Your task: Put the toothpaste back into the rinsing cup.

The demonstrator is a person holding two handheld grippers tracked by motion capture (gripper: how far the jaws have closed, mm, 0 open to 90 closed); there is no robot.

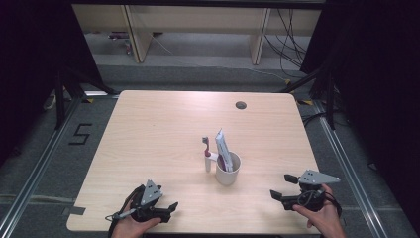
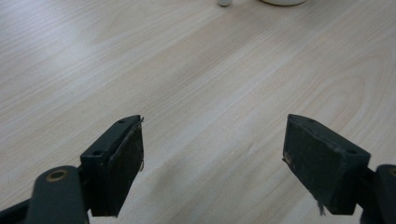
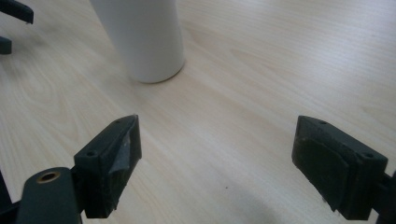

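Observation:
A white cup [image 1: 228, 170] stands in the middle of the wooden table [image 1: 148, 129] and holds a white and pink tube [image 1: 223, 148]. A toothbrush [image 1: 207, 154] with a pink head stands upright against the cup's left side. My left gripper [image 1: 157, 199] is open near the front edge, left of the cup, and its view [image 2: 212, 154] has bare wood between the jaws. My right gripper [image 1: 281, 186] is open to the cup's right. In the right gripper view [image 3: 215, 163] the cup [image 3: 144, 37] stands ahead and to the left, apart from the jaws.
A round cable hole [image 1: 241, 105] sits near the table's far edge. Dark curtains flank the table, and desk legs with cables stand on the floor beyond it. The other gripper's jaw tips [image 3: 14, 11] appear at the top left of the right gripper view.

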